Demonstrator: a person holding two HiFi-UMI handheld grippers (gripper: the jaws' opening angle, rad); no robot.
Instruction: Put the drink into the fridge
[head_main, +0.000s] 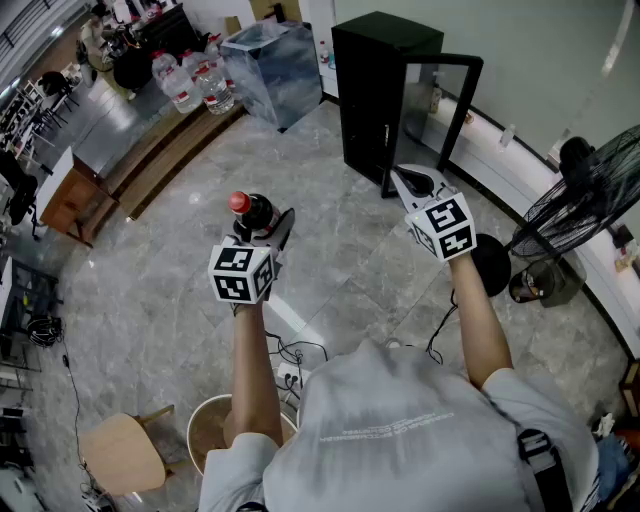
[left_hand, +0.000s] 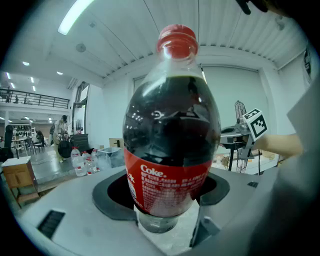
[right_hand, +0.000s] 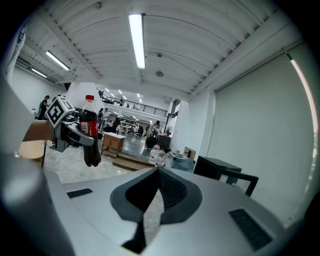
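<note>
Now the left gripper grasps the bottle between its jaws; the right gripper has its jaws pressed together, empty. Ahead of them, the open black fridge stands on a grey marble floor.

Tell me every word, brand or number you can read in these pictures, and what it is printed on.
"Coke": white letters on the red label of the cola bottle.
Fine print beneath it: too small to read.
Line of print on the grey shirt: too small to read.
Labels on the water bottles: too small to read.
Marker cubes: black-and-white patterns only, no words.
</note>
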